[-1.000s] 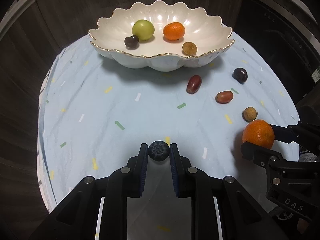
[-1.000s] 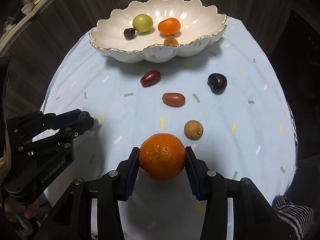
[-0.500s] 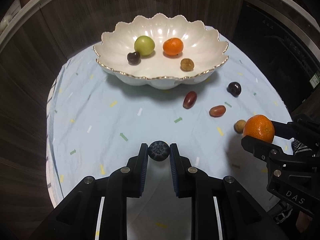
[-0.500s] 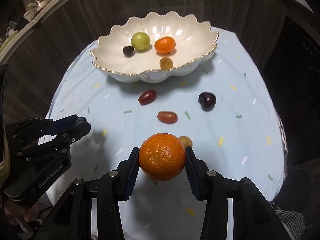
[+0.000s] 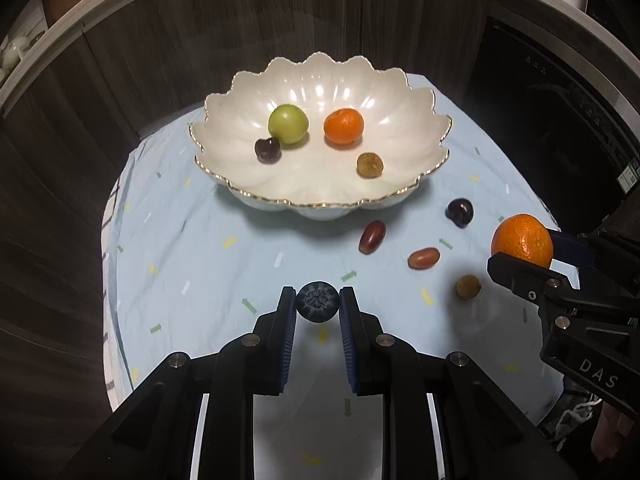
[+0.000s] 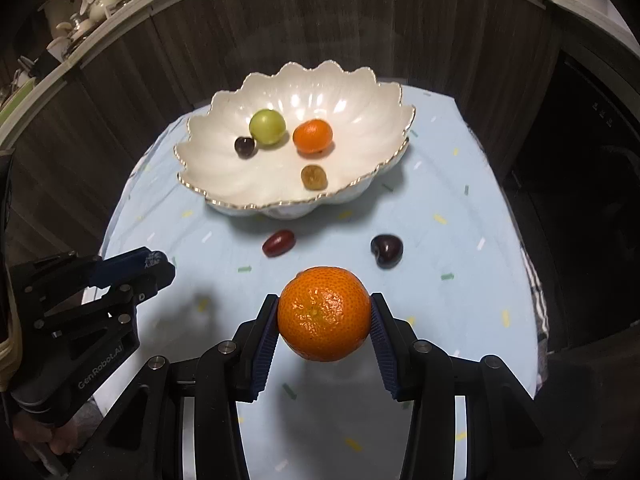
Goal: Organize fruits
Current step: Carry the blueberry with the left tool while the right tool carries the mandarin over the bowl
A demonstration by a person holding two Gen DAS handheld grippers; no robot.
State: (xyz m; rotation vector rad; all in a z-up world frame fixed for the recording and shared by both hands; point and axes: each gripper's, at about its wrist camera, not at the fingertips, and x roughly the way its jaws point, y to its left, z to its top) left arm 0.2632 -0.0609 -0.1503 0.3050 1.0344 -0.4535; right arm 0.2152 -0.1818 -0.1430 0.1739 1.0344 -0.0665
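Observation:
My left gripper (image 5: 318,306) is shut on a dark blueberry (image 5: 318,302), held above the cloth in front of the bowl. My right gripper (image 6: 325,314) is shut on a mandarin (image 6: 324,314), also lifted clear of the table; the mandarin (image 5: 522,240) shows at the right of the left wrist view. The white scalloped bowl (image 5: 400,196) holds a green fruit (image 5: 288,124), a mandarin (image 5: 343,126), a dark cherry (image 5: 267,150) and a brown longan (image 5: 369,165). On the cloth lie a red grape (image 5: 372,236), another red grape (image 5: 423,258), a dark cherry (image 5: 460,212) and a longan (image 5: 468,287).
A pale blue cloth (image 5: 180,264) with small coloured marks covers the round table. Dark wooden panels stand behind the table. A shelf with crockery (image 6: 80,12) runs at the upper left in the right wrist view. A person's hand (image 6: 40,436) holds the left gripper.
Both grippers have risen with their fruit, so the bowl and the loose fruit look smaller and farther. The mandarin now hides the nearer grape and the longan in the right wrist view.

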